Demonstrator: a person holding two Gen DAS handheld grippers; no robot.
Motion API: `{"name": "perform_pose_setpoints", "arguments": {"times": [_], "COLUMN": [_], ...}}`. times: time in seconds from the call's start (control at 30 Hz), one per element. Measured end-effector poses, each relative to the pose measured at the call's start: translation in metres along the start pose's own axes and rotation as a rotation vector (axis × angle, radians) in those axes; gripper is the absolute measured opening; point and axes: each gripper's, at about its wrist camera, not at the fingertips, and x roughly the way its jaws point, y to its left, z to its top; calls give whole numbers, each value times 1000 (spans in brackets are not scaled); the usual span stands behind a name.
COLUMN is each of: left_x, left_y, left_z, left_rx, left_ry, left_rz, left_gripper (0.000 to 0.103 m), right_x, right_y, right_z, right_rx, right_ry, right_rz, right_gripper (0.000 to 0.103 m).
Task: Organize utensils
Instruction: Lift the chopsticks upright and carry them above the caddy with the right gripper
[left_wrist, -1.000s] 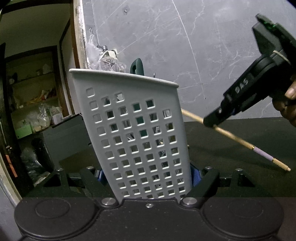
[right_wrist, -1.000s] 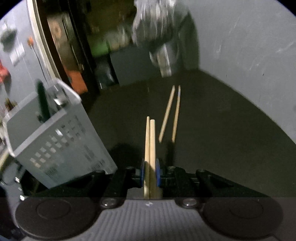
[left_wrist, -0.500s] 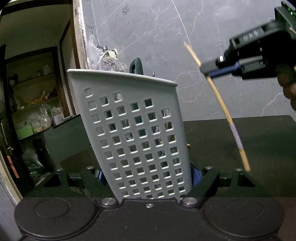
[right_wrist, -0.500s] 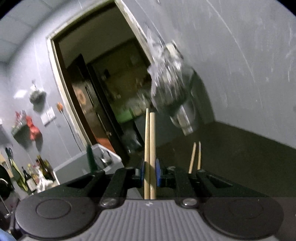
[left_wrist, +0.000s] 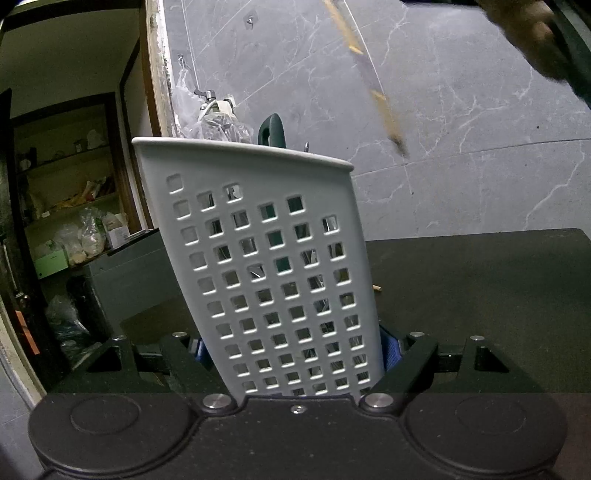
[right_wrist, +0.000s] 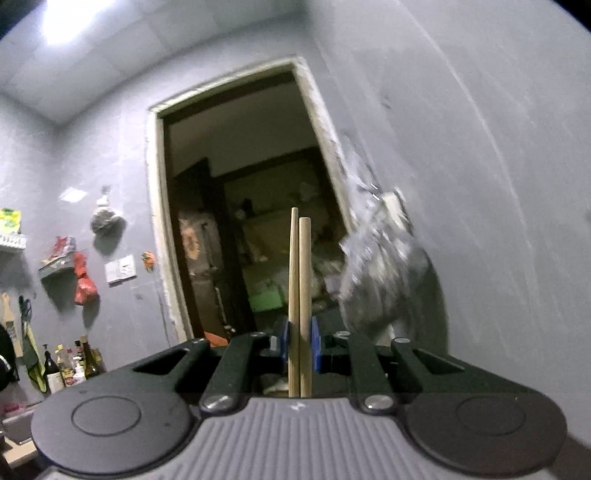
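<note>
Now the left gripper (left_wrist: 295, 347) is clenched on the lower part of the white perforated basket (left_wrist: 269, 258), its blue pads pressed against both side walls, and the basket leans a little while it stands on the dark table (left_wrist: 480, 295), near the table's left edge. A green handle (left_wrist: 272, 130) and some metal utensils already stand inside it. The right gripper (right_wrist: 300, 347) is grasping a pair of wooden chopsticks (right_wrist: 300, 280) between its blue pads; the two sticks lie side by side and point away from the camera, toward the doorway (right_wrist: 240, 206). In the left wrist view the same chopsticks are a blurred slanted line high above the basket, to the right of its rim, with the lower tip pointing down. One more stick end (left_wrist: 376, 288) lies on the table just behind the right wall of the basket.

I think the step in hand is to bring the held pair over the basket. The next move needs the tips to come above the open top, inside the rim, and the sticks to be nearly upright before the jaws release. The left gripper should hold the basket firm, because a tip that hits the rim could tip it further.
</note>
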Motion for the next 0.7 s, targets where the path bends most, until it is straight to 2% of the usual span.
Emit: {"name": "perform_pose_setpoints", "arguments": {"times": [0.17,0.3,0.47,0.7], "left_x": [0,0,1,2], "left_y": [0,1,2,2], "left_z": [0,0,0,0], "left_rx": [0,-1,-1,0], "left_ry": [0,0,1,3], "left_rz": [-3,-6,-7,-3], "left_gripper": [82,82,82,82], "right_x": [21,49,71,71], "right_y": [32,50,61,61], "right_z": [15,4,-22,-54], "right_rx": [-53,-57,-61,-91], "right_ry": [-28,6,83,146], "right_rz": [103,187,209,174], "right_gripper": [14,14,14,15]}}
